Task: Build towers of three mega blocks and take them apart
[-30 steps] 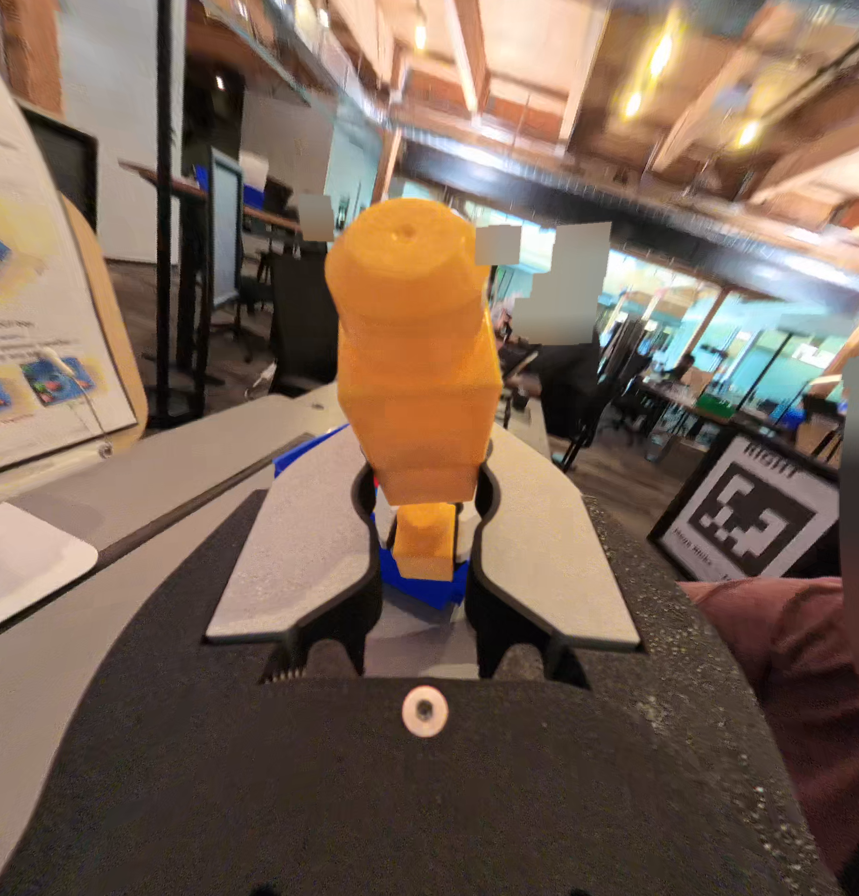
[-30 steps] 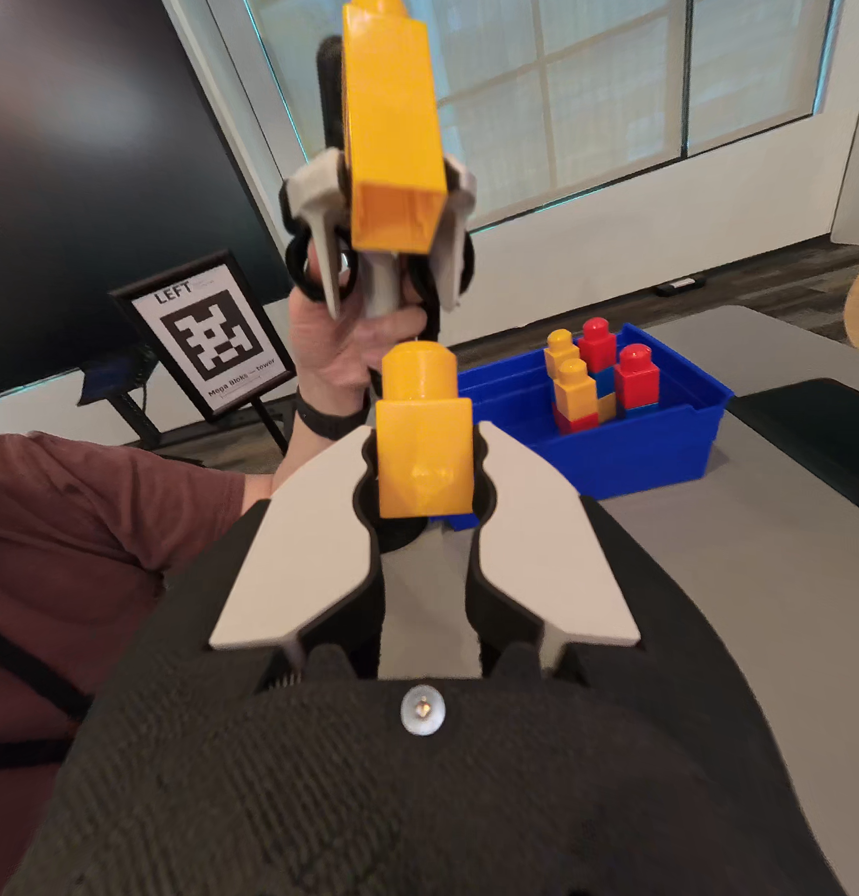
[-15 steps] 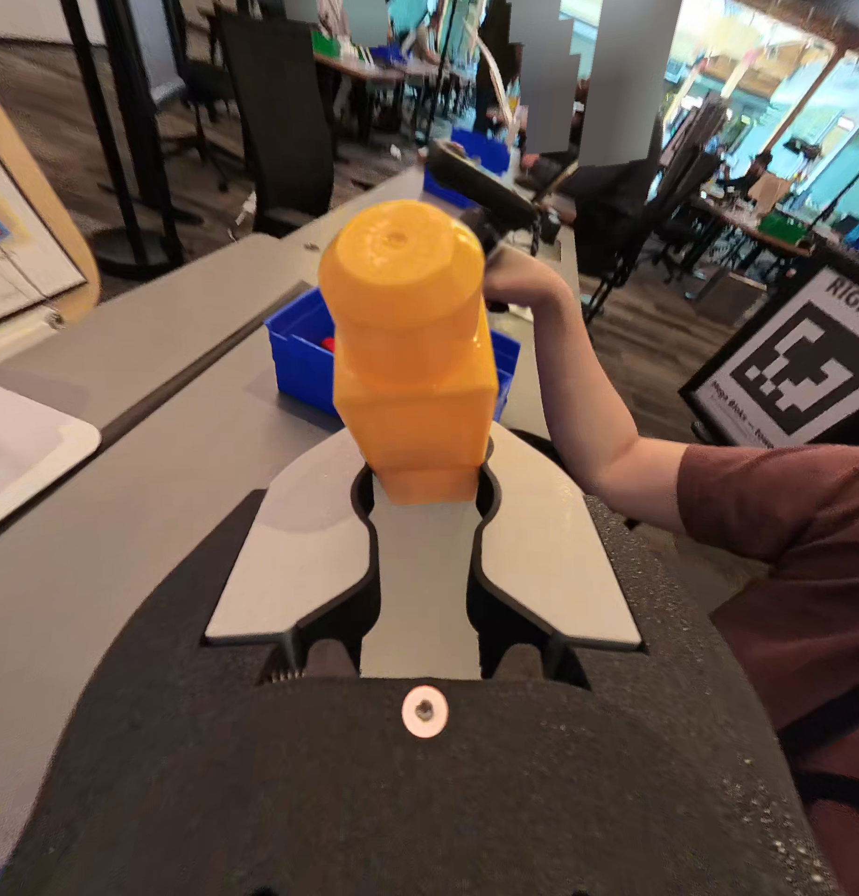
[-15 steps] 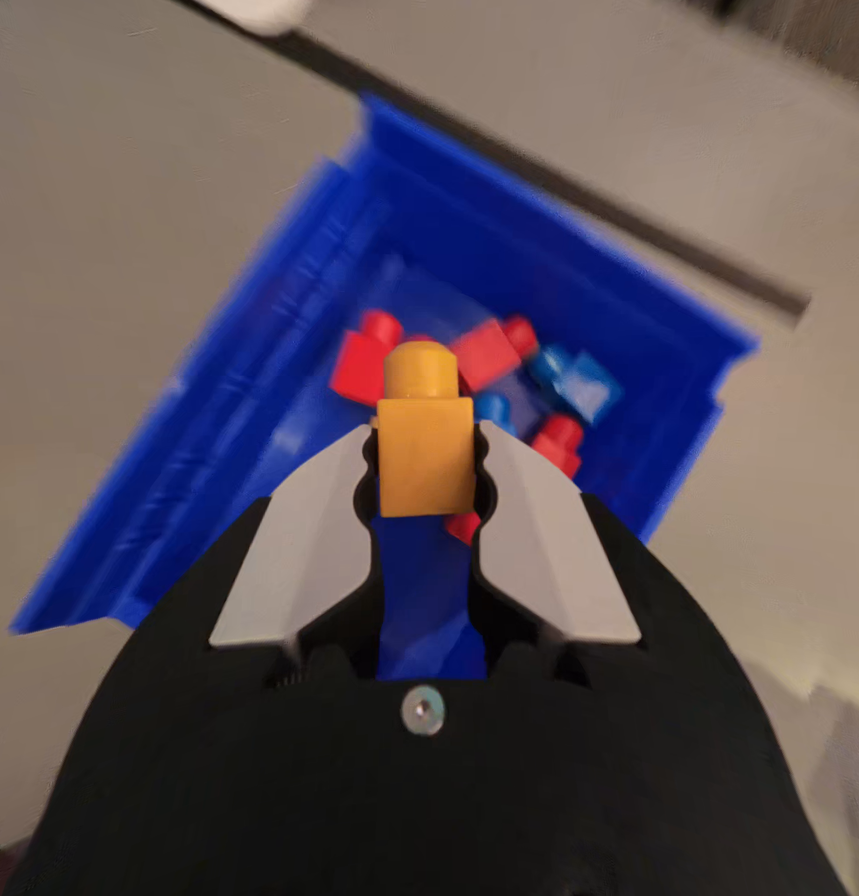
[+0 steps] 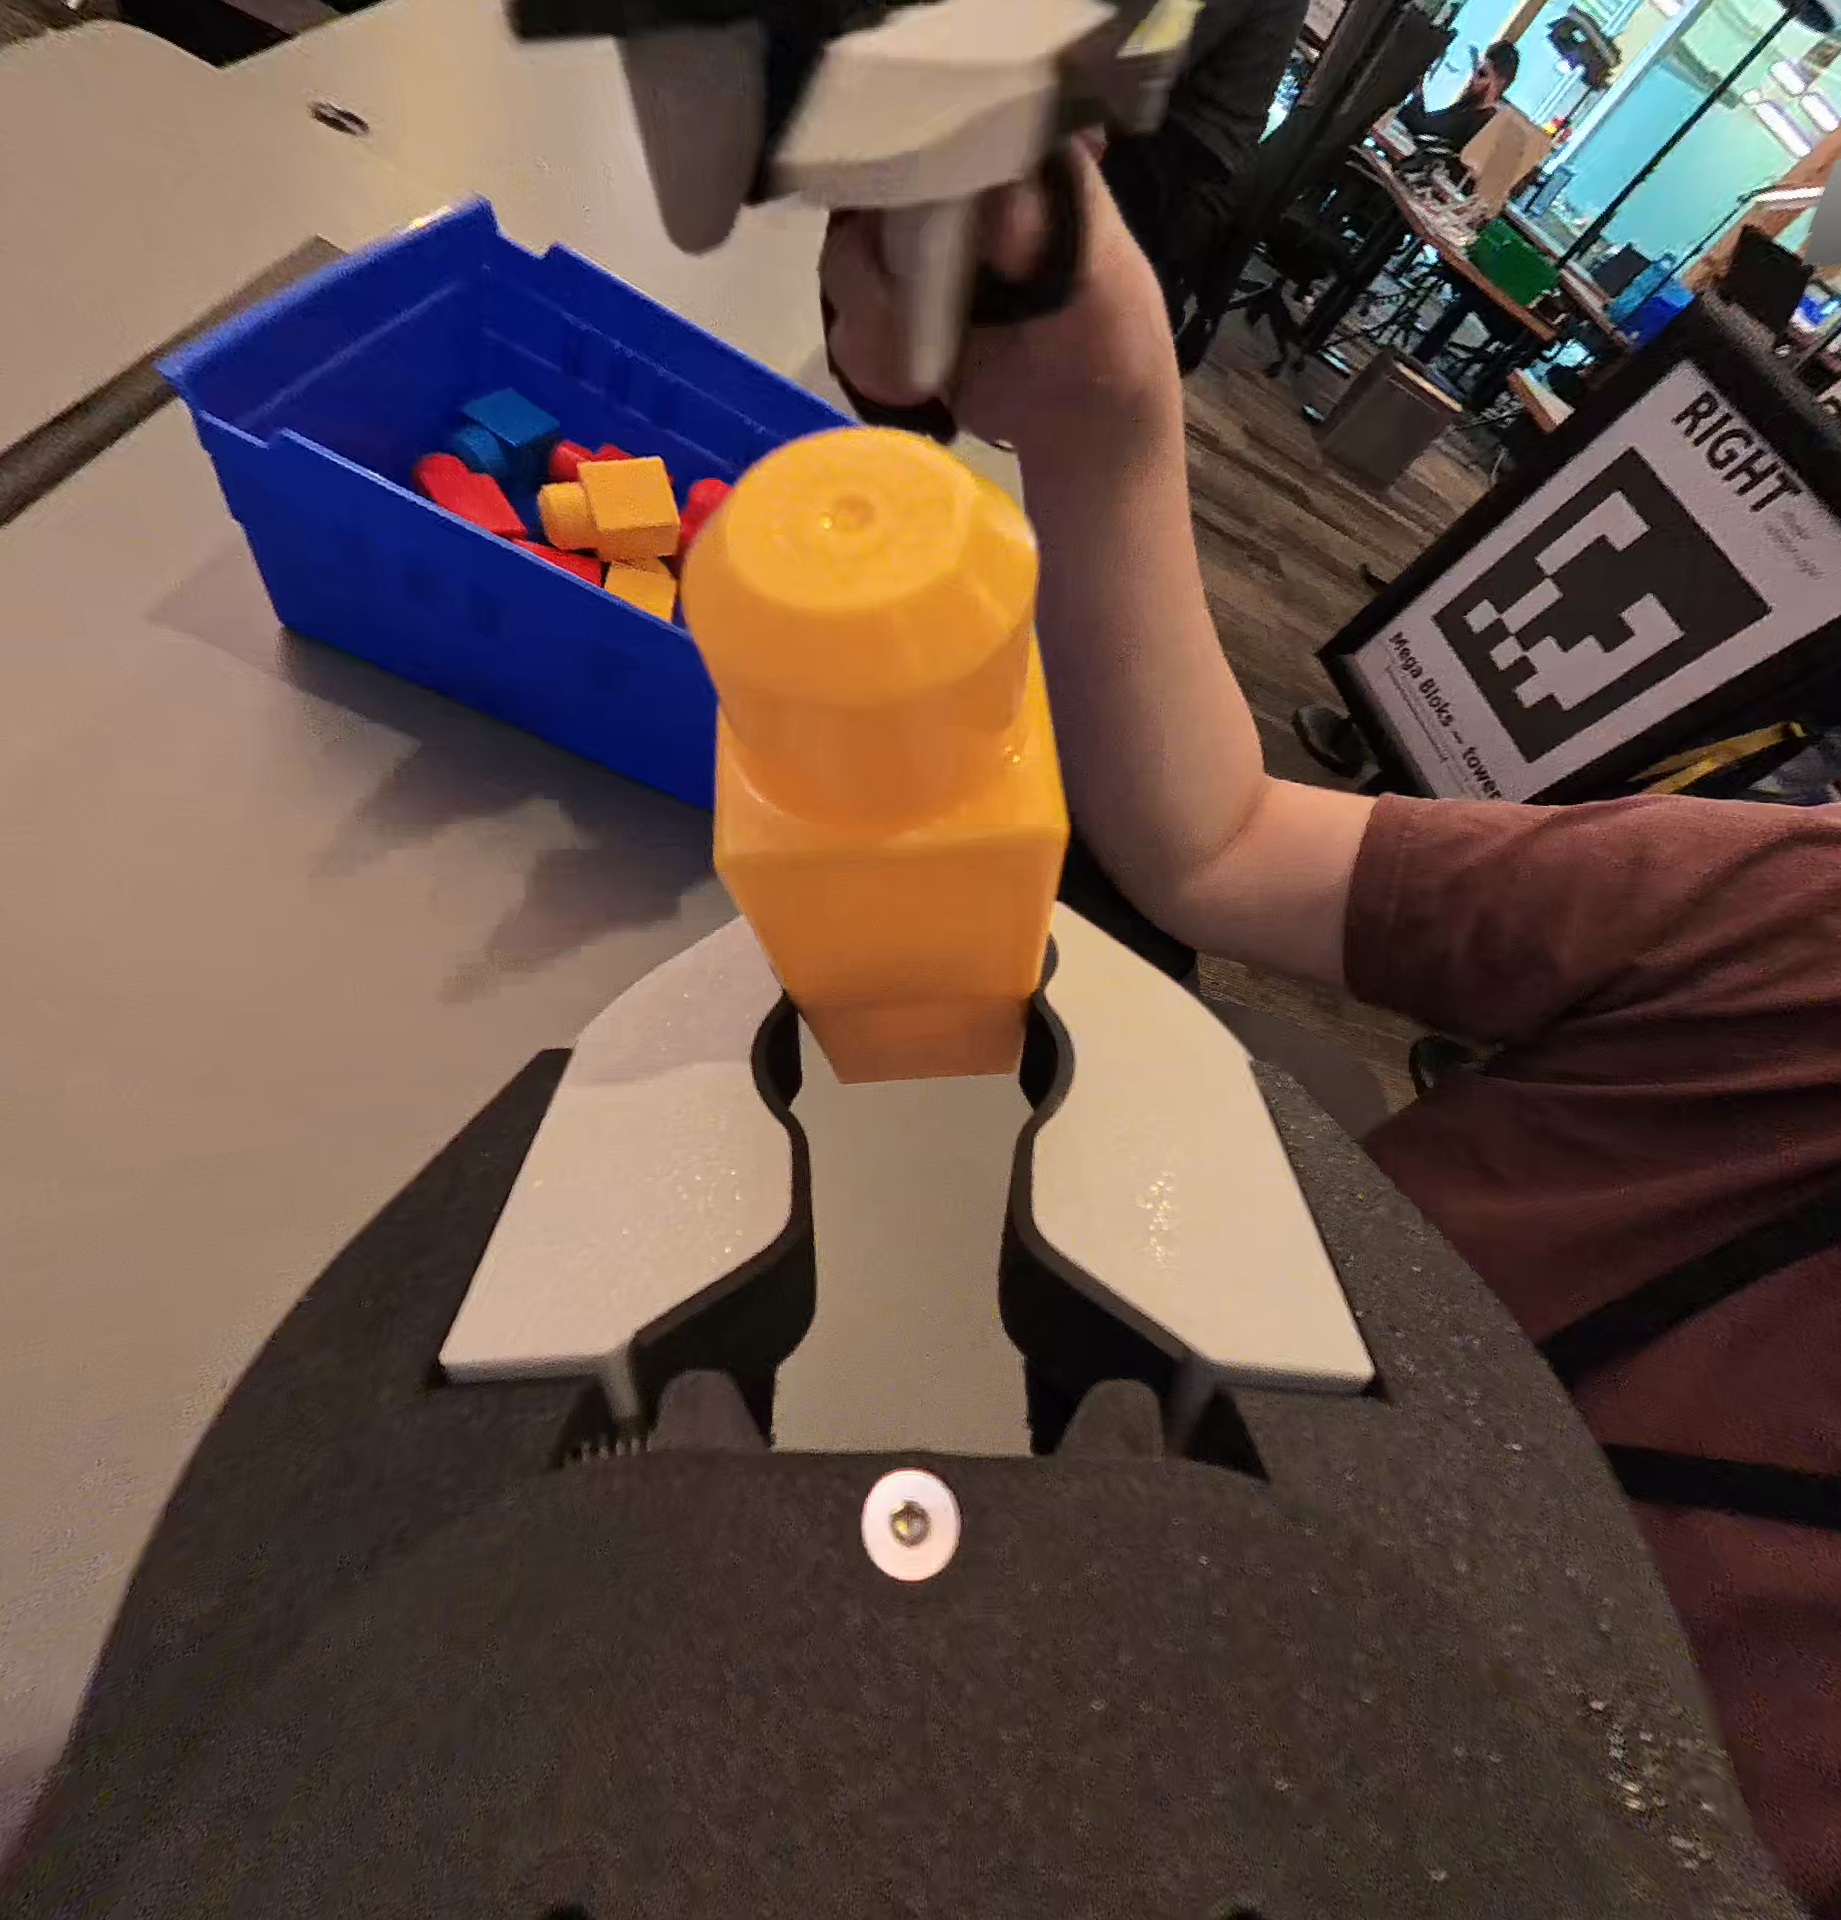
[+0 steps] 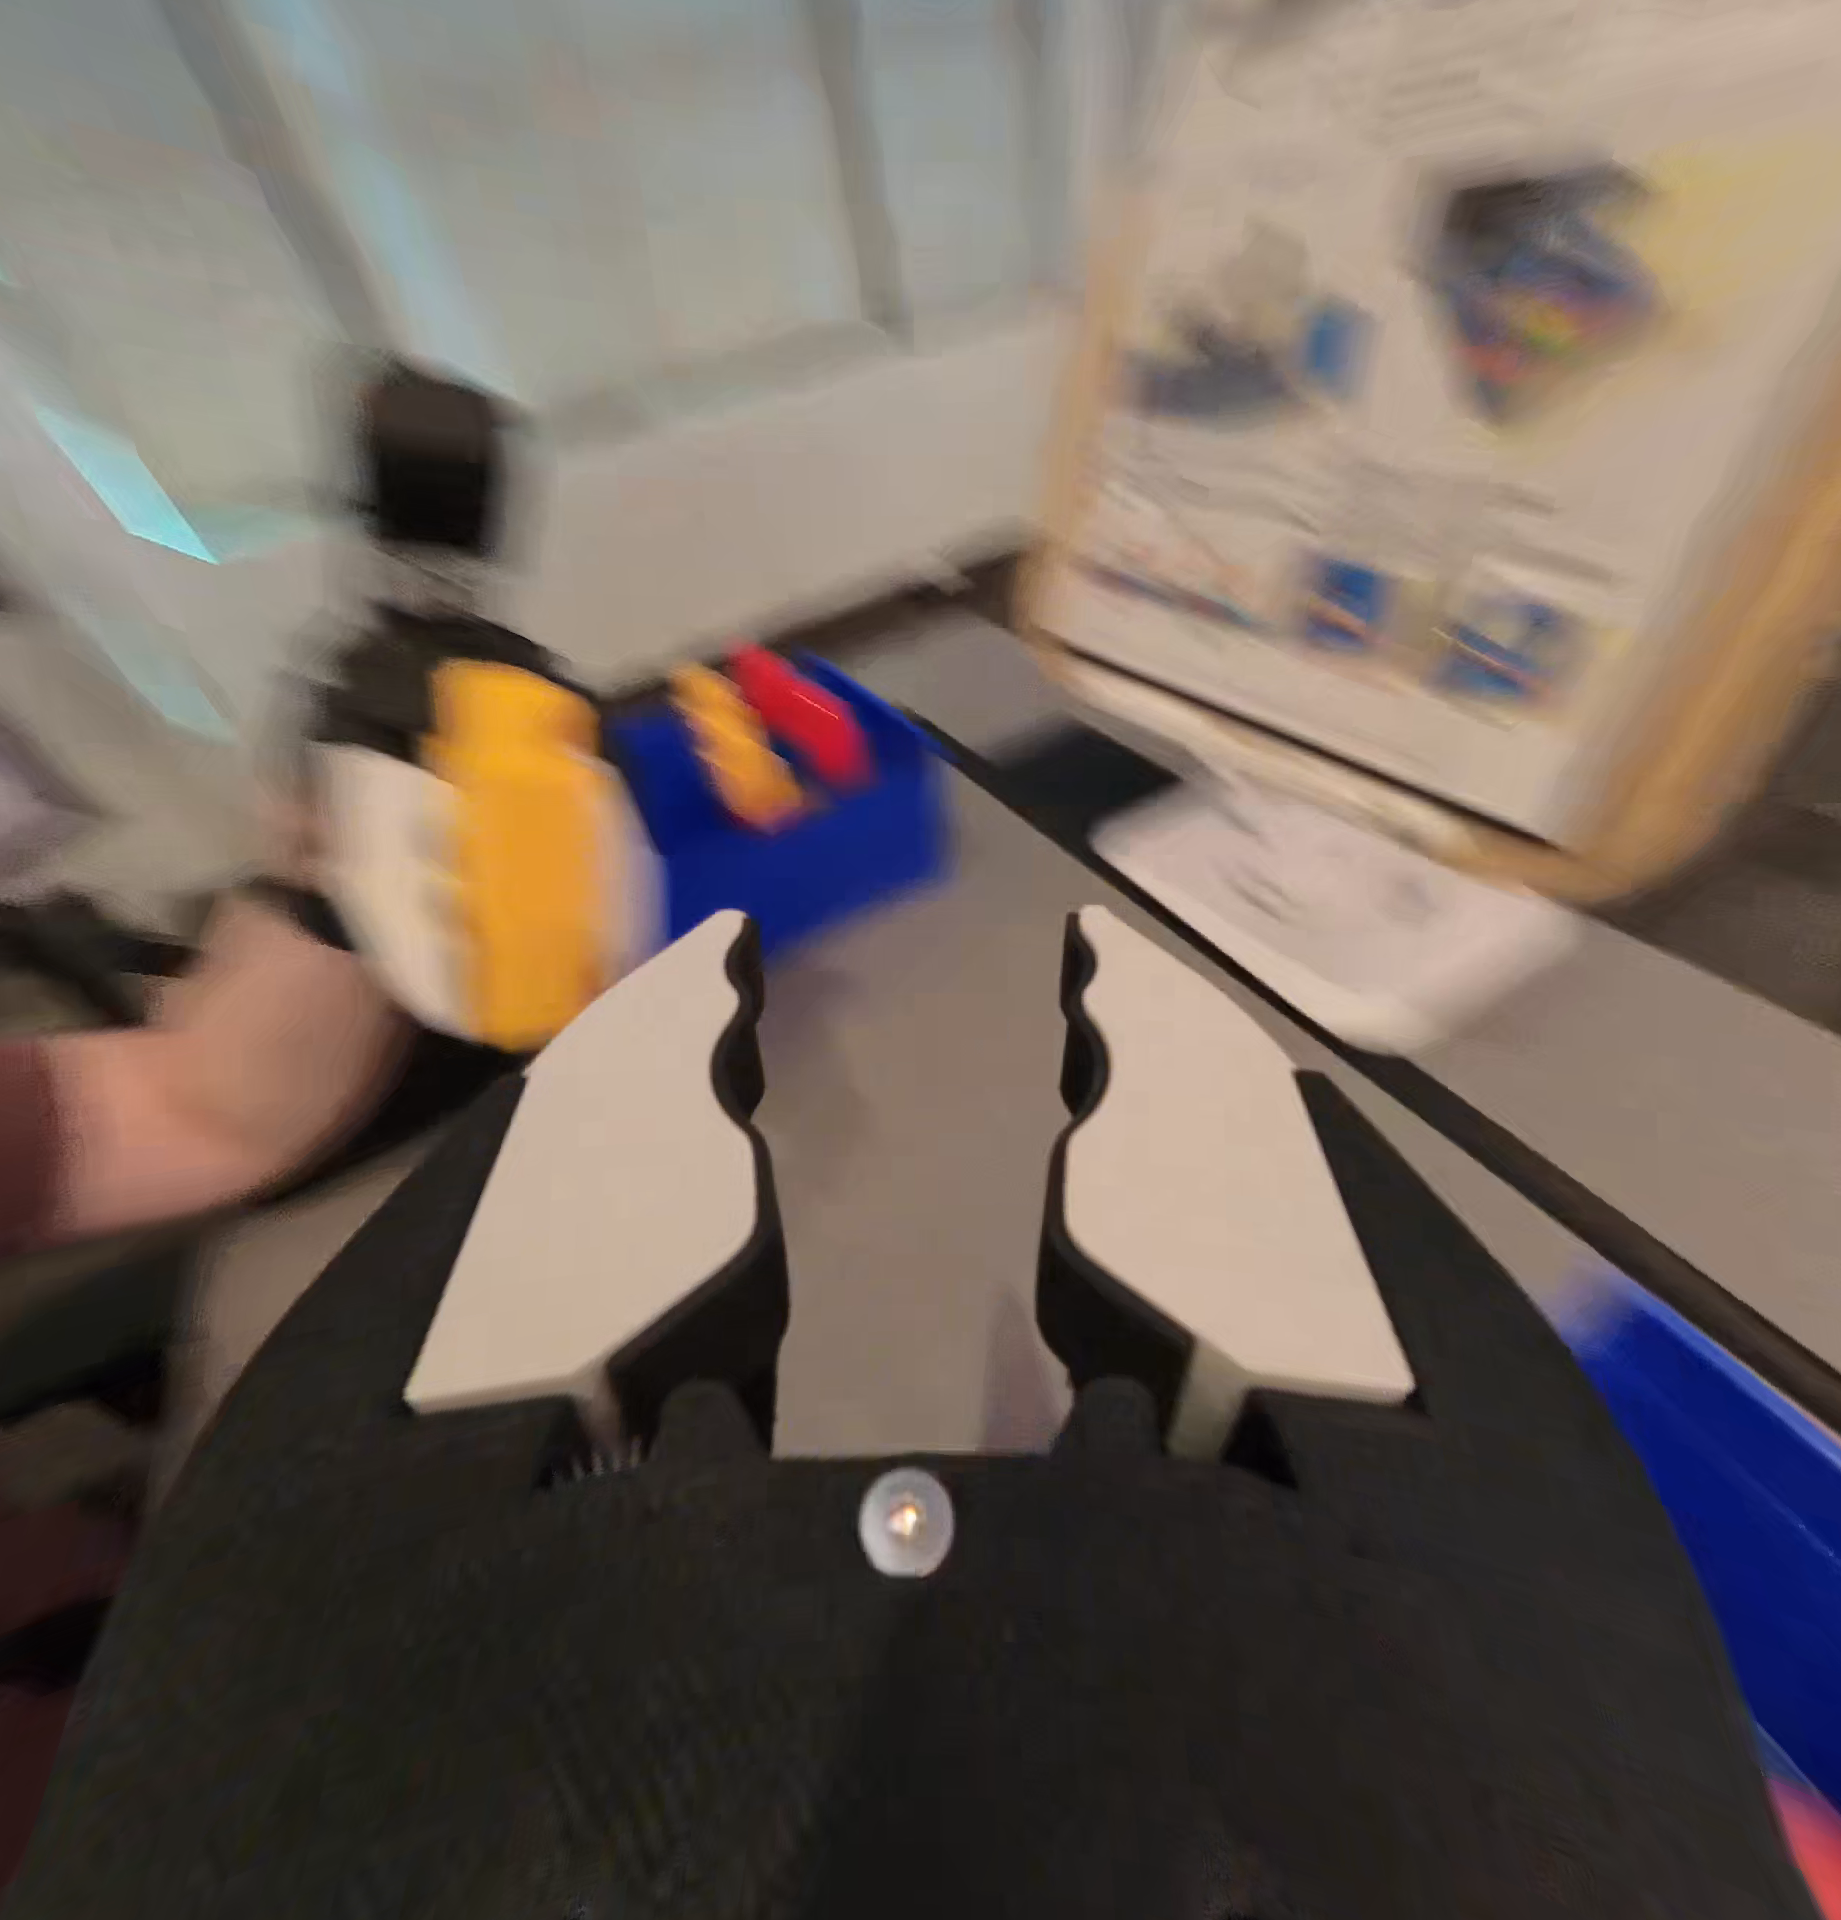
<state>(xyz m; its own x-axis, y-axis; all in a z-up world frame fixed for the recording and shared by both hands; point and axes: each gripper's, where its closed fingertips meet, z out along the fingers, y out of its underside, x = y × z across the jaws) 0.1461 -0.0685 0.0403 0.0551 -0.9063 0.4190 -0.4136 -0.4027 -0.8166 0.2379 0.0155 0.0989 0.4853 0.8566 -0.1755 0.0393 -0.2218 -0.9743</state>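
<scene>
My left gripper [image 5: 911,977] is shut on a yellow mega block stack [image 5: 874,748], stud end pointing away from me, held above the grey table [image 5: 220,935]. The blurred right wrist view shows the same stack [image 6: 521,852] between the left gripper's white fingers [image 6: 386,862]. My right gripper [image 6: 911,935] is open and empty. It also shows in the left wrist view [image 5: 760,177], above a blue bin [image 5: 459,613]. That bin holds loose red, blue and yellow blocks, with a yellow block [image 5: 625,509] on top.
A second blue bin [image 6: 791,852] with upright block towers stands behind the left gripper. Another blue bin edge [image 6: 1726,1507] is at lower right. A white tray [image 6: 1342,914] and framed poster [image 6: 1415,416] stand to the right. A person's arm [image 5: 1134,623] and a marker sign [image 5: 1591,603] are nearby.
My right gripper carried a single yellow block over the bin of loose blocks, opened and let it go, then swung away empty. My left gripper kept its yellow stack and tilted down.
</scene>
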